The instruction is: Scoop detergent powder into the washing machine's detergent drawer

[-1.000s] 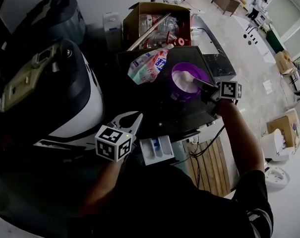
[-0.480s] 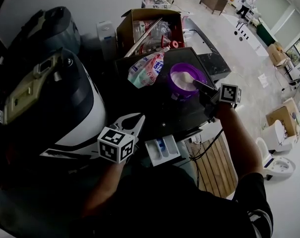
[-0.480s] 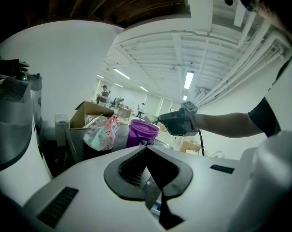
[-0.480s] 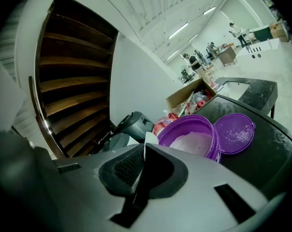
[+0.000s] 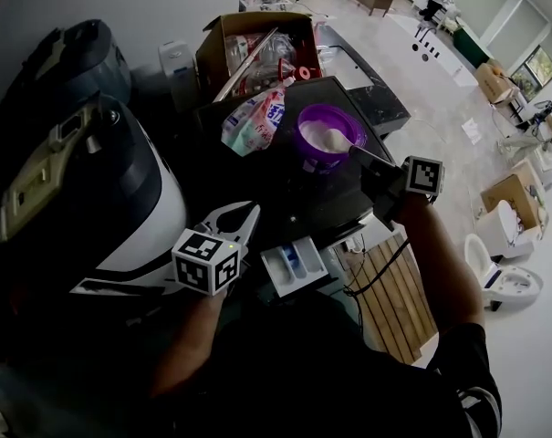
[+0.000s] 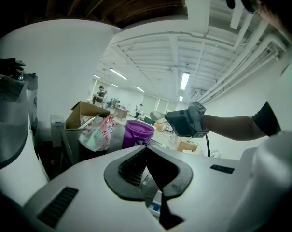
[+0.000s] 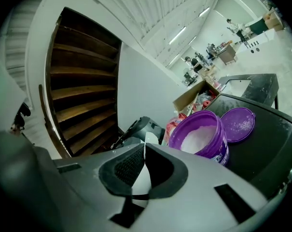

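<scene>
Scoop at powder tub, drawer pulled out
Right gripper clamped on the white scoop's handle, scoop bowl down in the white powder of the purple tub, which stands on the dark washer top; lid lies just beside the tub, bag and box behind. Left gripper has jaws pressed together on nothing, near the drawer, well apart from the tub
</scene>
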Demonstrator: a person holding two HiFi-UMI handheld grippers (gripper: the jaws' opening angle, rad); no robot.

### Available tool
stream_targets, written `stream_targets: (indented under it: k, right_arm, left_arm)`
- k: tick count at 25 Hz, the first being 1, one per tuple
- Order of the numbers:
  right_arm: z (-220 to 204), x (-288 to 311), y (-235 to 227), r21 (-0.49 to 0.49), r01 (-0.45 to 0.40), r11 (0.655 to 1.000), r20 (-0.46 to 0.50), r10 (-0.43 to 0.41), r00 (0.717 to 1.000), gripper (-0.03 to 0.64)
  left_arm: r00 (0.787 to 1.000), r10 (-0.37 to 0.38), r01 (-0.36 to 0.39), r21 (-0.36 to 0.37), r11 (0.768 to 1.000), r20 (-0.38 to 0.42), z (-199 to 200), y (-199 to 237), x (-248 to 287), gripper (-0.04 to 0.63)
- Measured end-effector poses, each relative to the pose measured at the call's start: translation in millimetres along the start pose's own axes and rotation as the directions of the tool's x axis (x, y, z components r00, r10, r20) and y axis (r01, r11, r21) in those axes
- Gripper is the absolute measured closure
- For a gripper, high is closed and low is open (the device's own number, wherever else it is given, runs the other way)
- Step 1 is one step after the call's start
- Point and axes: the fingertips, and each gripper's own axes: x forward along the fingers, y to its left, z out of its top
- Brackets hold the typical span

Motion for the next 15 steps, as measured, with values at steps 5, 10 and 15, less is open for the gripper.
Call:
stream_targets:
  k: [5, 10, 15]
  right_arm:
    - [-14.1, -22.0, 19.0, 0.027, -0.065, 0.998, -0.011, 0.065, 0.998, 0.597]
    - [-29.8, -41.5, 36.0, 0.034, -0.153, 0.988, -0.052, 0.155, 0.987, 0.597]
    - [-47.1, -57.3, 50.9, 0.059, -0.235, 0.97, -0.093, 0.24, 0.966, 0.597]
  left_arm:
    - [1.0, 0.027, -0.028, 0.003, 1.0, 0.014, 4.6, -11.9, 7.0, 0.586]
    - [0.997, 0.069, -0.068, -0.024, 0.997, 0.02, 5.7, -26.9, 21.3, 0.586]
    - [0.995, 0.097, -0.097, -0.034, 0.995, 0.005, 0.1, -49.1, 34.6, 0.586]
